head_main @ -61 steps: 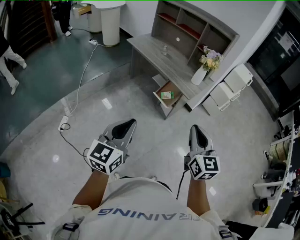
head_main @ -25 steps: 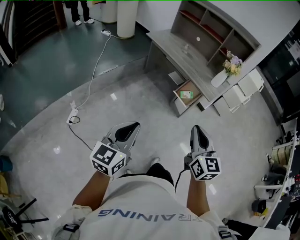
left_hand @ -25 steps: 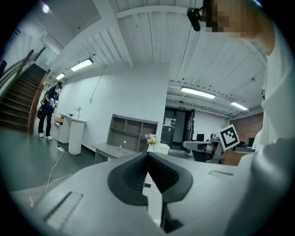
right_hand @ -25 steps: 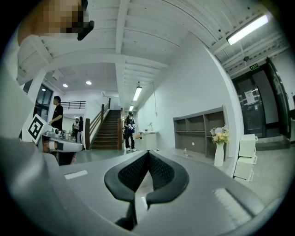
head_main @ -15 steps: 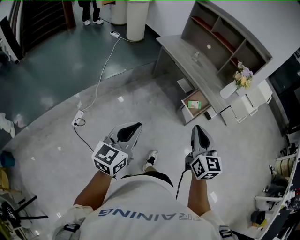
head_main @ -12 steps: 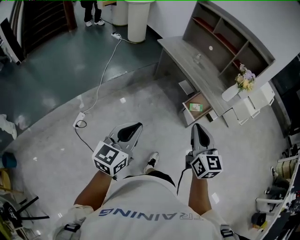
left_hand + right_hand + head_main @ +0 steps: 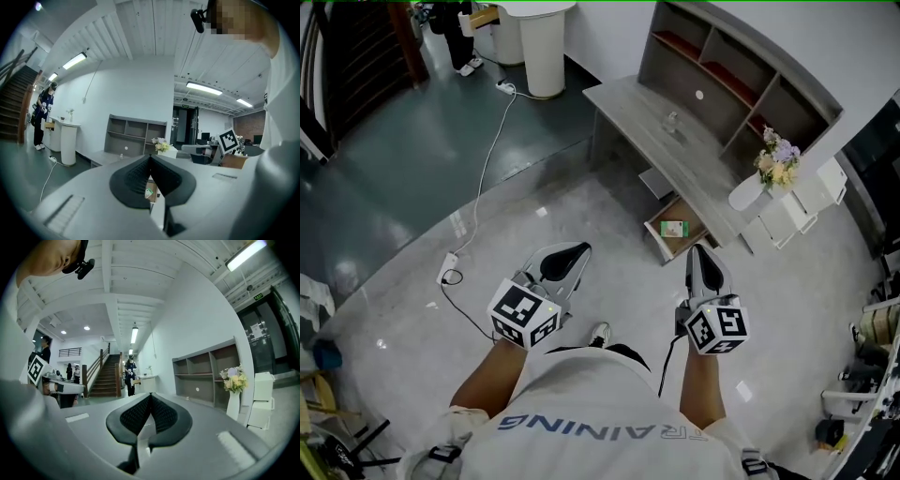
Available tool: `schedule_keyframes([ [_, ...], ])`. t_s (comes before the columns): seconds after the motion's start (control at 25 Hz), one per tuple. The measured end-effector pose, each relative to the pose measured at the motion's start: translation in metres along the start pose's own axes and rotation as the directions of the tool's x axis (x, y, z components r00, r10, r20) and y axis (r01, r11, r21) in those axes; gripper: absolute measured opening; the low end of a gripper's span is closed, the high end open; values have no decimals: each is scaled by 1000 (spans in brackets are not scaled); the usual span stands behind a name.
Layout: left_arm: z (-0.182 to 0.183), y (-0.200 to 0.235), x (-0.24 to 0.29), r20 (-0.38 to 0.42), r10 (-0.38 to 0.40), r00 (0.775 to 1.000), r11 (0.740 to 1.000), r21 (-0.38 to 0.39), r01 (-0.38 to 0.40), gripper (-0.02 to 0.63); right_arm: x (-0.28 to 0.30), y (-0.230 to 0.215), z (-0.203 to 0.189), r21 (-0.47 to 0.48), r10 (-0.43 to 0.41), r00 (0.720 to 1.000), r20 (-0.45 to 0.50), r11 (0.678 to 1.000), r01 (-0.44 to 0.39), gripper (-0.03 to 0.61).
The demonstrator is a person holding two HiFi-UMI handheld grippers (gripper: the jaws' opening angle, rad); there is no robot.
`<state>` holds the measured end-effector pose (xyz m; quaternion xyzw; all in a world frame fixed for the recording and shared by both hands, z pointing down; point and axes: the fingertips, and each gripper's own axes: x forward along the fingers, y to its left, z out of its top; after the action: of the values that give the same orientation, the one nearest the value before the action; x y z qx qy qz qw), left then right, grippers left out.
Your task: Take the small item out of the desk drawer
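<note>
Floor [image 7: 581, 202]: pale grey, polished and glossy, dotted with bright reflected light.
Darker floor [image 7: 384, 159]: deep teal, smooth, with a duller sheen.
Desk [image 7: 647, 131]: grey wood-grain finish, matt.
Drawer [image 7: 656, 246]: grey outside, warmer brown wood look inside.
Small item [image 7: 673, 228]: flat, green and white, looks like printed card or paper.
Vase [image 7: 744, 192]: white and smooth.
Left gripper [image 7: 150, 158] and right gripper [image 7: 151, 395]: smooth, matt grey plastic shells.
Fingers [image 7: 135, 176]: black pads, finely ribbed, rubbery and matt.
Marker cubes [image 7: 525, 312]: matt faces printed in black and white.
Shirt [image 7: 591, 403]: white cloth, softly creased.
</note>
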<state>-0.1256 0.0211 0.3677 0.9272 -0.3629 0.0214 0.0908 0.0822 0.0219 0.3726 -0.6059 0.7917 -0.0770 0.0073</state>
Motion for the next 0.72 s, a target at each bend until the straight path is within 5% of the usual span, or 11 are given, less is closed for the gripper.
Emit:
schedule_keyframes([
  [0.4, 0, 6, 106, -48, -71, 996, 997, 38, 73, -2, 46, -93, -23, 88, -82, 996, -28, 993, 84, 15],
  [0.72, -5, 36, 177, -86, -170, 982, 985, -5, 170, -2, 78, -135, -30, 89, -195, 979, -56, 976, 199, 15],
])
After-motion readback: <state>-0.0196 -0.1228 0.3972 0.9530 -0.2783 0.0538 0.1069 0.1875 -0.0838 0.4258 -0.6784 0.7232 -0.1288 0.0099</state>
